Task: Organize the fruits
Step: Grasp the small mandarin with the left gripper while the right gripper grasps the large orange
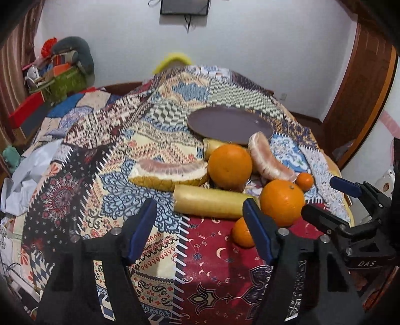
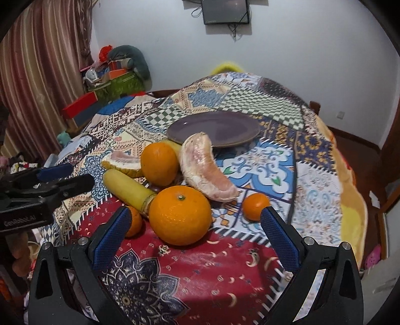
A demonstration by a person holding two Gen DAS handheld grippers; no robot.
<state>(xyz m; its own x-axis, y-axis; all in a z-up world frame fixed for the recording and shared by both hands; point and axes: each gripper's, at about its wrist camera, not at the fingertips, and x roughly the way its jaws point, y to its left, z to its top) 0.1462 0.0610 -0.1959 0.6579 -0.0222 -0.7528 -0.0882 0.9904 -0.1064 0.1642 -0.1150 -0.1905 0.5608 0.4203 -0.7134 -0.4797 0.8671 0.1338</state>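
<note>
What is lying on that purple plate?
Nothing that I can see. The plate looks bare; a pomelo wedge hides a little of its near rim in both views, so that spot stays unseen.

Two close wrist views over the table (image 1: 212, 250), both facing the shared plate (image 2: 232, 125).

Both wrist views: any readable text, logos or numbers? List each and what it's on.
"DAS": on the right gripper body, seen in the left wrist view.
"GenRobot.AI": on the left gripper body, seen in the right wrist view; slightly blurred, so the reading is likely, not certain.
Wall screen: a faint mark on its lower edge, too small to read.
Nothing else readable.
</note>
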